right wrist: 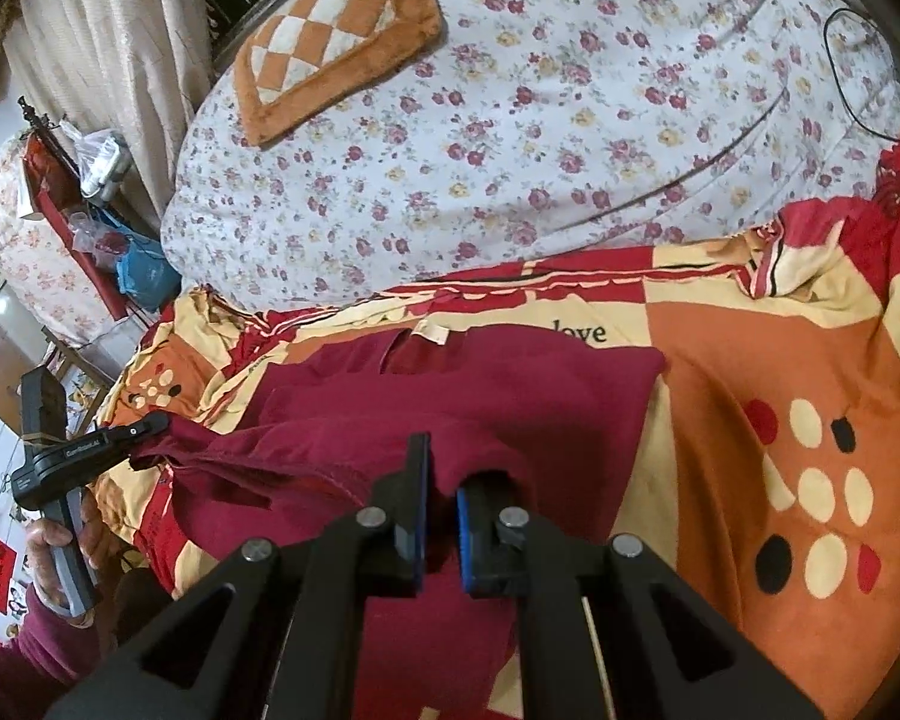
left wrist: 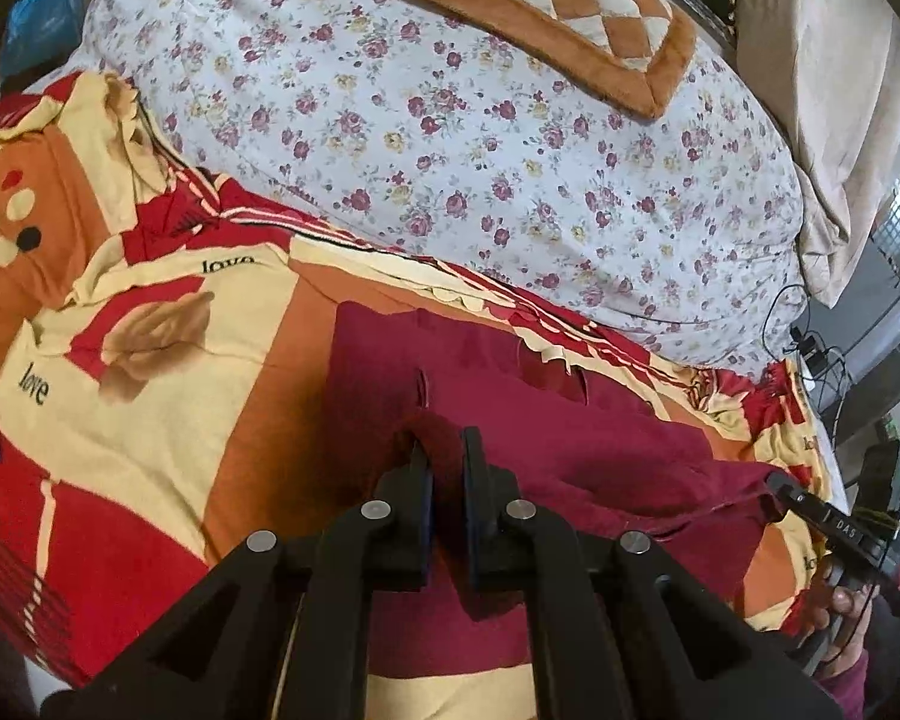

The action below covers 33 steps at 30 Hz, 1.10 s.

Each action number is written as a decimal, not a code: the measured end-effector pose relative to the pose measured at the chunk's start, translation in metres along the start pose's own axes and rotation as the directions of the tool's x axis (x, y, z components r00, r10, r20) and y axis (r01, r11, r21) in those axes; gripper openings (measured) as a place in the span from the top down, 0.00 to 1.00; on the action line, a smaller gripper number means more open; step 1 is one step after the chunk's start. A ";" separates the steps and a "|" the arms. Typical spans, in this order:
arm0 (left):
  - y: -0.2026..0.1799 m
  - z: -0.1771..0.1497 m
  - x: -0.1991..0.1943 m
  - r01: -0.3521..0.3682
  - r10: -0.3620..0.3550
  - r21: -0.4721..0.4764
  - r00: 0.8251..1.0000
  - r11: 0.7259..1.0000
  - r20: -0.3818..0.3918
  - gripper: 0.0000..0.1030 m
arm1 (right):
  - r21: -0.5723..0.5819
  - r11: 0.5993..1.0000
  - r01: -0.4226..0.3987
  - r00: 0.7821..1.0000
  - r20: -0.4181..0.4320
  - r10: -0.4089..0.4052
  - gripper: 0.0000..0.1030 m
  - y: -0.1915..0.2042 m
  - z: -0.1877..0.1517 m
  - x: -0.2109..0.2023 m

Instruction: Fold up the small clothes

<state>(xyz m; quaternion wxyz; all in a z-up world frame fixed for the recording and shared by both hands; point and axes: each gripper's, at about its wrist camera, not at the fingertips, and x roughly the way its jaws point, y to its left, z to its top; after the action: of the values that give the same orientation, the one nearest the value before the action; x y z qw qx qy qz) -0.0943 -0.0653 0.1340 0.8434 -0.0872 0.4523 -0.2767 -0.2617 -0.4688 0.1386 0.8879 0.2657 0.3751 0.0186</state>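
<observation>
Covering the near part of the bed is a red, orange and cream bedsheet (left wrist: pixel 150 360) printed with "love", and beyond it a white quilt (left wrist: pixel 450 138) with small purple flowers is bulging up, with an orange-and-white checkered cushion (left wrist: pixel 558 18) lying on its far side. A maroon garment (right wrist: pixel 480 384) is lying on the bedsheet, near the front edge of the bed, its far part flat and its near part bunched and lifted. The left claw (left wrist: pixel 447 462) is pinching a raised fold of this maroon cloth between its pressed-together fingers. The right claw (right wrist: pixel 441 480) is likewise gripping a hump of the same garment, with cloth filling the narrow gap between its fingers. Beige curtains (right wrist: pixel 108 48) are hanging at the far left in the right wrist view.
</observation>
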 end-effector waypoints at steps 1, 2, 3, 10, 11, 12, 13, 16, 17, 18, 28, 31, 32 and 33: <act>-0.001 0.001 0.002 -0.004 0.004 0.005 1.000 1.000 -0.001 1.00 | 0.001 1.000 0.003 1.000 0.000 -0.003 0.93 -0.001 0.001 0.001; -0.001 0.002 0.003 -0.006 0.006 0.007 1.000 1.000 -0.001 1.00 | 0.004 1.000 0.006 1.000 0.000 -0.006 0.93 -0.002 0.002 0.003; -0.003 0.004 0.005 -0.008 0.008 0.009 1.000 1.000 -0.002 1.00 | 0.005 1.000 0.009 1.000 0.000 -0.009 0.93 -0.003 0.004 0.004; -0.006 0.011 0.012 -0.019 0.019 0.021 1.000 1.000 -0.001 1.00 | 0.001 1.000 0.024 1.000 0.002 -0.024 0.93 -0.006 0.012 0.010; -0.006 0.012 0.014 -0.022 0.022 0.024 1.000 0.999 -0.002 1.00 | 0.000 1.000 0.025 1.000 0.002 -0.025 0.93 -0.007 0.014 0.011; -0.006 0.013 0.015 -0.024 0.024 0.027 1.000 0.999 -0.002 1.00 | -0.001 1.000 0.027 1.000 0.002 -0.027 0.93 -0.007 0.016 0.012; -0.006 0.014 0.017 -0.027 0.027 0.030 1.000 0.999 -0.003 1.00 | -0.001 1.000 0.028 1.000 0.002 -0.028 0.93 -0.007 0.017 0.013; -0.005 0.017 0.023 -0.033 0.034 0.033 0.999 0.999 -0.010 1.00 | 0.002 0.999 0.035 0.999 -0.001 -0.035 0.93 -0.009 0.022 0.020; -0.004 0.017 0.026 -0.036 0.036 0.032 0.999 0.999 -0.014 1.00 | 0.004 0.999 0.036 0.999 -0.003 -0.036 0.93 -0.010 0.023 0.022; -0.004 0.018 0.028 -0.038 0.039 0.033 0.999 0.999 -0.017 1.00 | 0.006 0.999 0.038 0.999 -0.004 -0.038 0.93 -0.011 0.024 0.024; 0.002 0.028 0.052 -0.045 0.046 0.021 0.998 0.999 -0.032 1.00 | -0.006 0.997 0.072 0.997 -0.019 -0.072 0.93 -0.016 0.034 0.042; 0.005 0.033 0.065 -0.052 0.053 0.011 0.998 0.999 -0.046 1.00 | 0.003 0.997 0.083 0.996 -0.025 -0.083 0.93 -0.020 0.038 0.052; 0.005 0.034 0.068 -0.053 0.054 0.009 0.997 0.999 -0.047 1.00 | 0.010 0.996 0.085 0.996 -0.026 -0.085 0.93 -0.022 0.040 0.055; 0.006 0.037 0.072 -0.052 0.052 0.003 0.997 0.999 -0.048 1.00 | 0.016 0.996 0.086 0.996 -0.027 -0.086 0.93 -0.024 0.041 0.058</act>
<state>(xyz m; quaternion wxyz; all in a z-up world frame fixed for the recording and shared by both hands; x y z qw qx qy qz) -0.0307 -0.1033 0.1016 0.8393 -0.0678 0.4743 -0.2569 -0.1964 -0.4948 0.1131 0.8805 0.2567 0.3979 -0.0196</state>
